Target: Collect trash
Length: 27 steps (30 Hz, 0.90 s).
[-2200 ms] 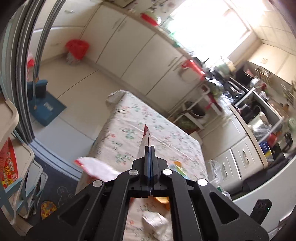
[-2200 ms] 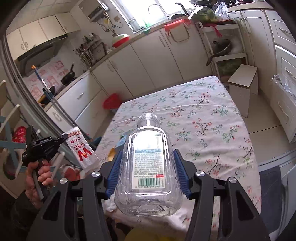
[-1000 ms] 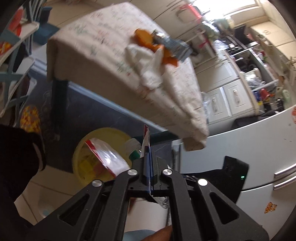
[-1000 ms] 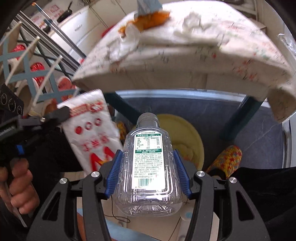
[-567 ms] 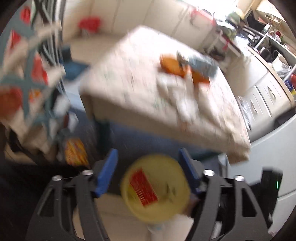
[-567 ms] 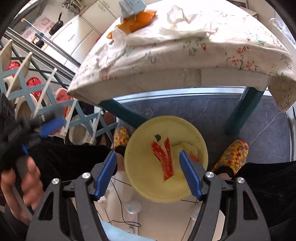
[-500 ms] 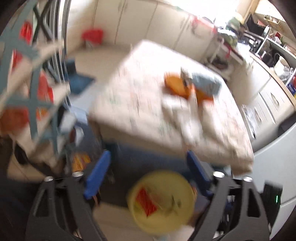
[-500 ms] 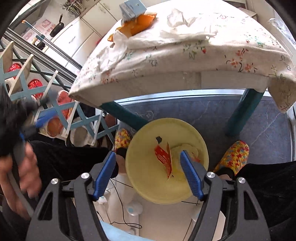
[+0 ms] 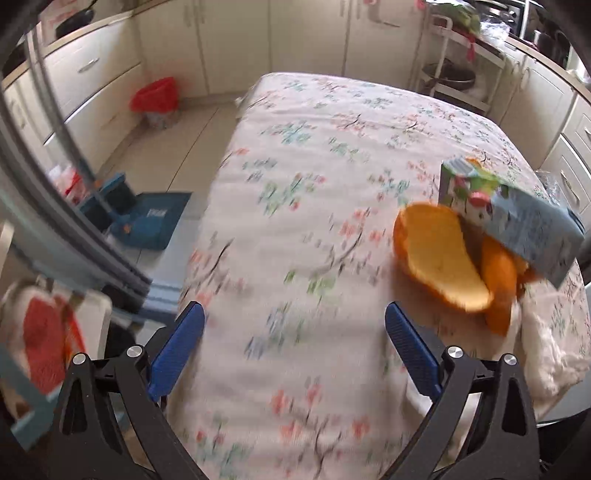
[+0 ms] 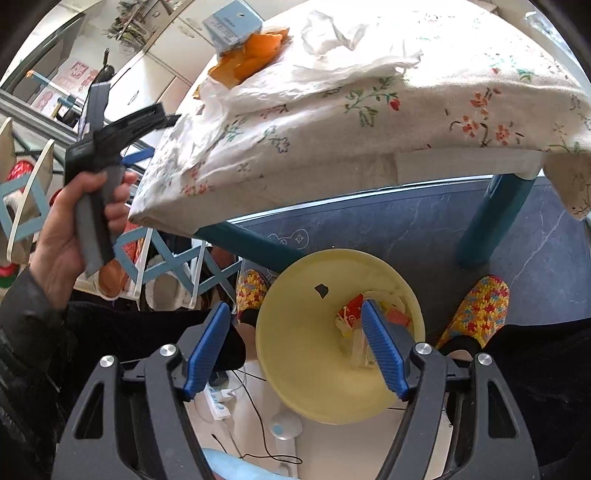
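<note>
My left gripper [image 9: 291, 310] hovers over the near part of the floral-cloth table [image 9: 314, 147]; its jaws are opening and hold nothing. To its right lie orange peel [image 9: 439, 258], a blue carton [image 9: 517, 218] and crumpled white paper [image 9: 546, 350]. My right gripper [image 10: 295, 306] stands open and empty above the yellow bin [image 10: 295, 339] on the floor. A red-and-white wrapper [image 10: 352, 308] and a clear bottle [image 10: 356, 350] lie inside the bin. In the right wrist view the peel [image 10: 255, 55], carton [image 10: 231, 24] and white paper [image 10: 332, 55] sit near the table's front edge.
The bin stands under the table edge between teal table legs [image 10: 491, 221]. The person's feet in colourful slippers [image 10: 480, 310] flank it. A hand [image 10: 70, 236] holds the left gripper's handle. A blue-and-white rack [image 10: 29, 192] stands left; a power strip [image 10: 221, 397] lies below.
The right gripper let go of the bottle and the left gripper of the wrapper; both fell into the yellow bin. The left gripper then swung up over the table. The right stays above the bin.
</note>
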Motion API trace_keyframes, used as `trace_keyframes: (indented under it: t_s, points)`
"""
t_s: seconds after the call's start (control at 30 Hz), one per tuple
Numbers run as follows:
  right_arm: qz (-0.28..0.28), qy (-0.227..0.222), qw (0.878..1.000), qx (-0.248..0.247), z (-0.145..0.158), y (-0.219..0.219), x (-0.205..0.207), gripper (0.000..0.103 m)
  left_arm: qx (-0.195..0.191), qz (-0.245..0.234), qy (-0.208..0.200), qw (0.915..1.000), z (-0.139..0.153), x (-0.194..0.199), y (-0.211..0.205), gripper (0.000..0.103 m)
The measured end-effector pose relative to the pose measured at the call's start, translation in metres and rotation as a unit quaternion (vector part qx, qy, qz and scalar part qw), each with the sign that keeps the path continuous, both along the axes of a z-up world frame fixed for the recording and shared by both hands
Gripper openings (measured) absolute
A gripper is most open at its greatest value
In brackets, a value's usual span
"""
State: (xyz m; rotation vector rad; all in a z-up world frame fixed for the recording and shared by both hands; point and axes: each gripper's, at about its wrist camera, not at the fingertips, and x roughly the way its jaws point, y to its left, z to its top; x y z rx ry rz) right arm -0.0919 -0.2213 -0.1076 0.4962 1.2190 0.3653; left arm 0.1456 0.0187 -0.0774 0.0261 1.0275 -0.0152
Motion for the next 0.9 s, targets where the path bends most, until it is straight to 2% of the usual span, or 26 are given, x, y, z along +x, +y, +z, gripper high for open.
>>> trace_keyframes:
  t_s: [0.13, 0.3, 0.9]
  points:
    - [0.002, 0.016, 1.000, 0.003, -0.008, 0.003, 0.005, 0.071, 0.009, -0.034, -0.016, 0.9992, -0.004, 0.033, -0.016, 0.095]
    - [-0.003, 0.035, 0.999, 0.004, -0.016, 0.003, 0.008, 0.072, 0.020, -0.050, -0.021, 0.9983, -0.007, 0.060, -0.030, 0.095]
    - [0.009, 0.043, 0.999, 0.007, -0.017, 0.011, 0.006, 0.075, 0.020, -0.053, -0.022, 0.9981, -0.009, 0.061, -0.035, 0.095]
